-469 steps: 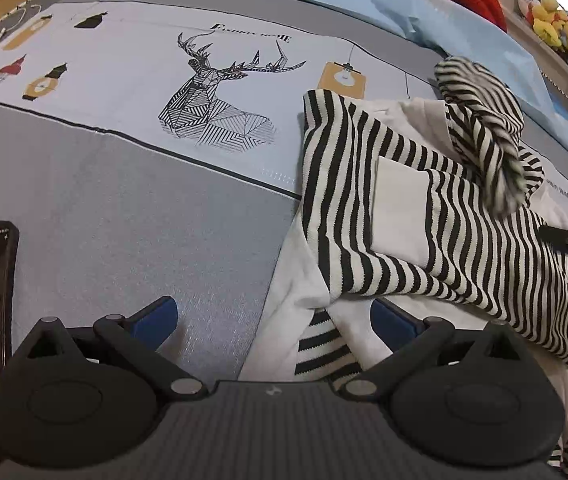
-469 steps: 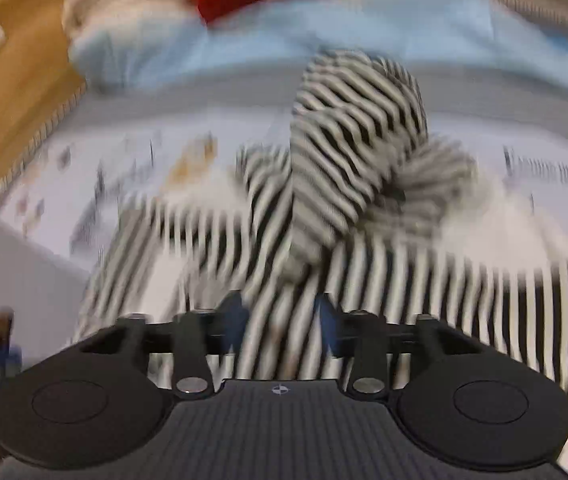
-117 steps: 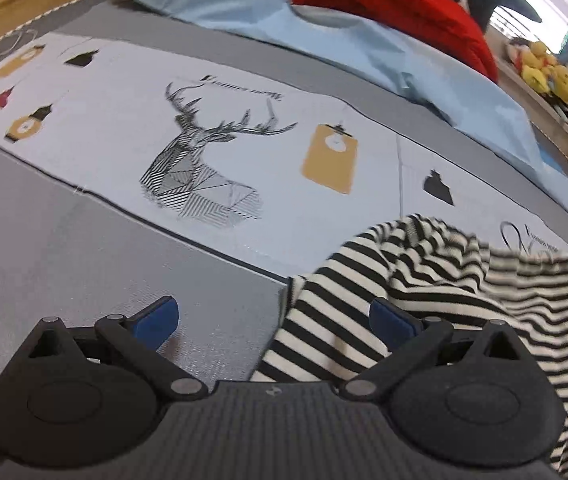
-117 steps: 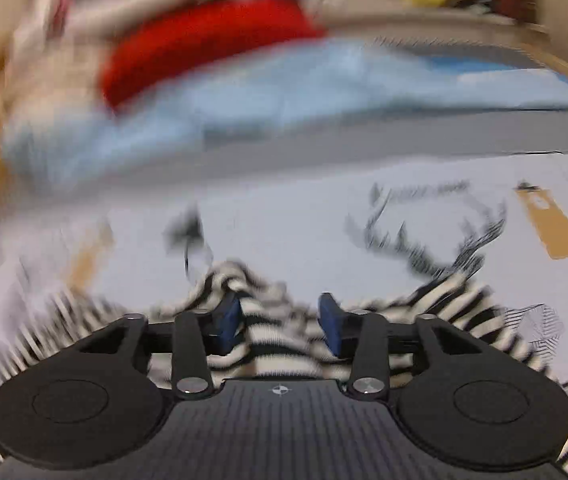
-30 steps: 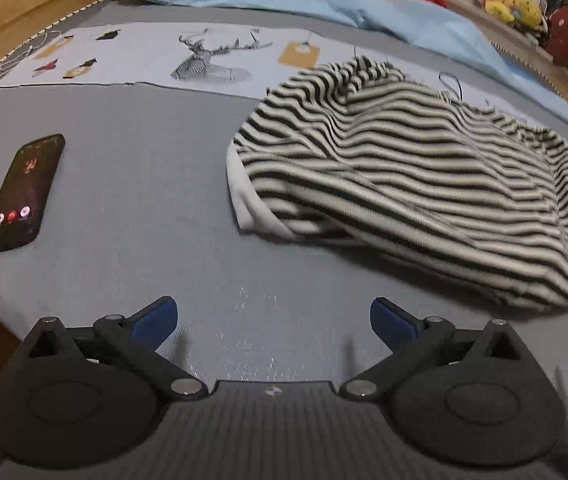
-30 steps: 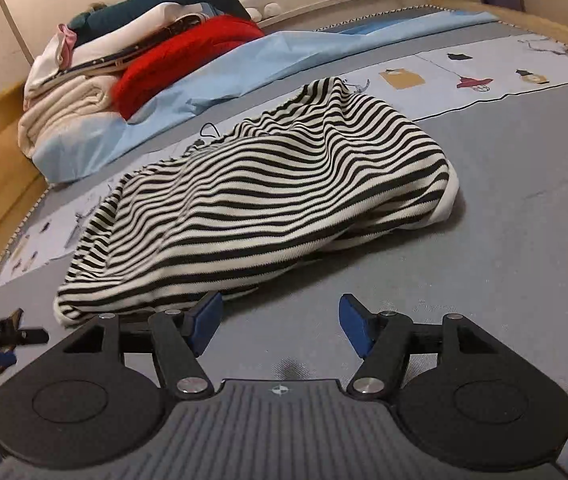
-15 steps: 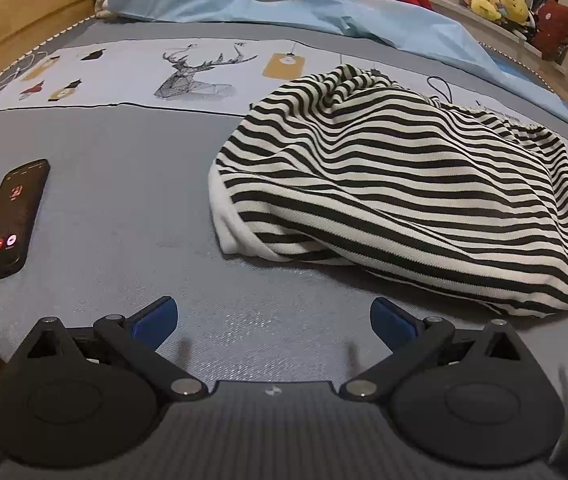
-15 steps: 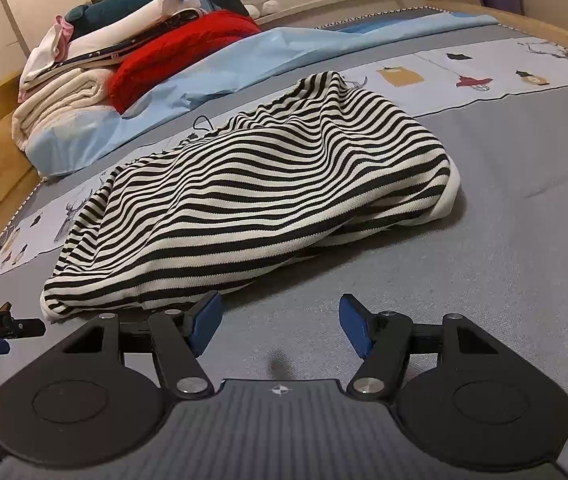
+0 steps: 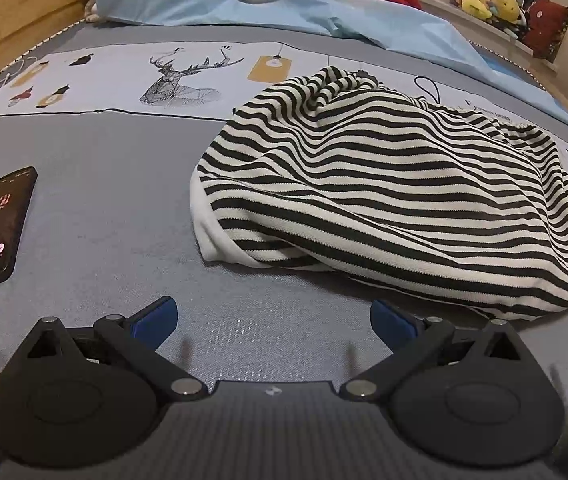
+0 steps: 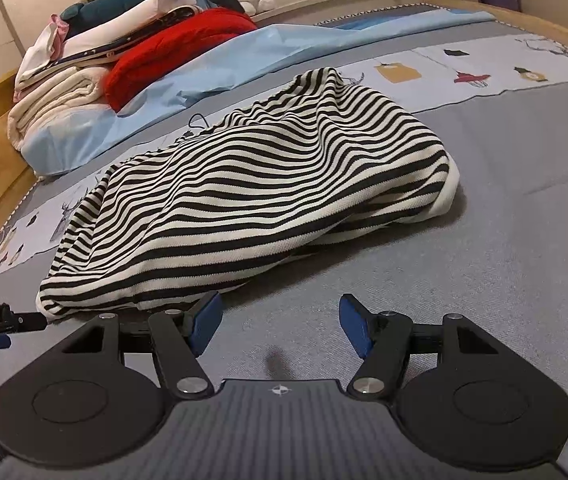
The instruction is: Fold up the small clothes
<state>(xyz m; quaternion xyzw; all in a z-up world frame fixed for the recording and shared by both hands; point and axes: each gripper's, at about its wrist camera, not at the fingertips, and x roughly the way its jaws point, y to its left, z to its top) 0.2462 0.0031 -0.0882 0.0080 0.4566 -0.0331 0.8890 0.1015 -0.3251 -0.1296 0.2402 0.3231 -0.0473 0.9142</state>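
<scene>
- Lying at the far left of the left wrist view, a black phone rests screen-up on the grey bed cover, well apart from the clothing.
- The left gripper hovers low over bare cover, jaws spread wide and holding nothing, its blue fingertips short of the garment's near edge.
- The striped garment sits in a loosely folded, rumpled mound in the middle of the bed, white hem showing at its left end, its far side over the printed deer panel.
- The right gripper is also parted wide and empty, its left fingertip just beside the garment.
- Behind, a light blue sheet, a red blanket and stacked linens.
</scene>
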